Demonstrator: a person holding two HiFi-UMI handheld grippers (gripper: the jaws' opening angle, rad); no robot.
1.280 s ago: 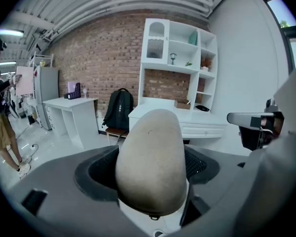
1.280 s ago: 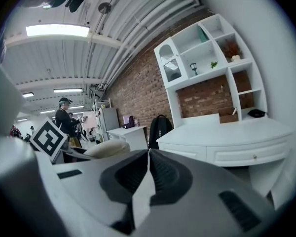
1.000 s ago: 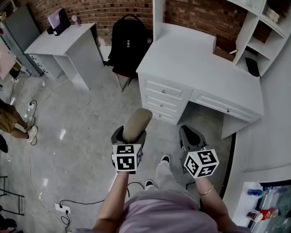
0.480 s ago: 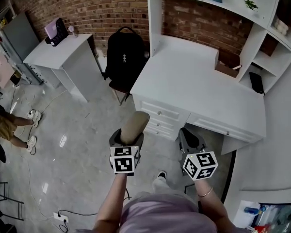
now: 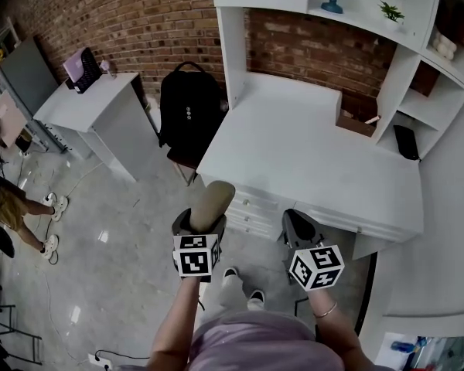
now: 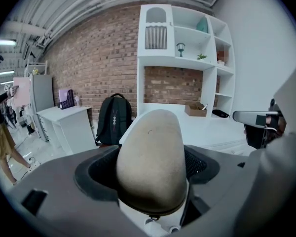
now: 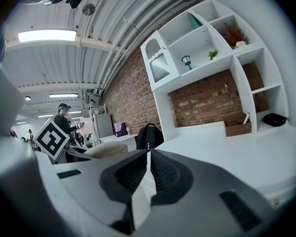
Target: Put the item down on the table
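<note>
White desk; brown open box at its back; dark object lying right of the box.

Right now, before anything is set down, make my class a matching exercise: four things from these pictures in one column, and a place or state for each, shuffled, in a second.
Column 1
1. left tool
2. right tool
3. backpack
4. cardboard box

Column 2
A. on the white desk
B. shut on the beige item
C. shut, nothing held
D. in front of the brick wall, beside the desk

Pairs: 1-B, 2-C, 3-D, 4-A
</note>
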